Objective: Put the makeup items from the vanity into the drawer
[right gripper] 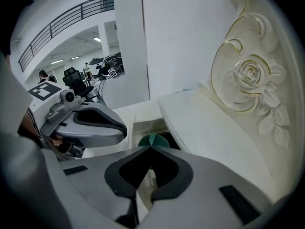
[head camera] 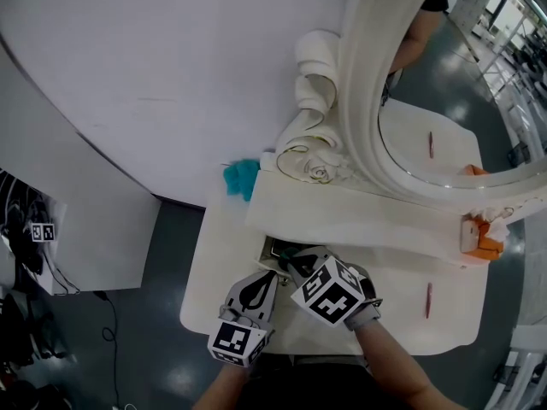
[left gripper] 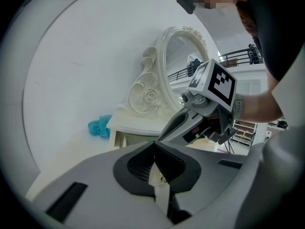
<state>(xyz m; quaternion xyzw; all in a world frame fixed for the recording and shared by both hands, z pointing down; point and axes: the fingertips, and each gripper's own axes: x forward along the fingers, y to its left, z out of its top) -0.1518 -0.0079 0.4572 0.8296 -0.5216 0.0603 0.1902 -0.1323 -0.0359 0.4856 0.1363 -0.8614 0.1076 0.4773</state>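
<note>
The white vanity (head camera: 385, 293) has a small drawer (head camera: 272, 248) standing open at its front left. A round dark green item (right gripper: 152, 140) lies inside it, just past the tips of my right gripper (right gripper: 151, 147), which is shut with nothing in it and points steeply down into the drawer. My left gripper (left gripper: 153, 144) is also shut and hovers close beside it at the drawer's front; the left gripper (head camera: 272, 277) sits left of the right gripper (head camera: 288, 264) in the head view. A thin red makeup stick (head camera: 428, 300) lies on the tabletop to the right.
An ornate oval mirror (head camera: 367, 101) with a carved rose (right gripper: 250, 78) stands on a raised shelf (head camera: 359, 216) over the drawer. An orange item (head camera: 480, 236) sits at the shelf's right end. A teal object (head camera: 242, 178) lies behind the vanity by the white wall.
</note>
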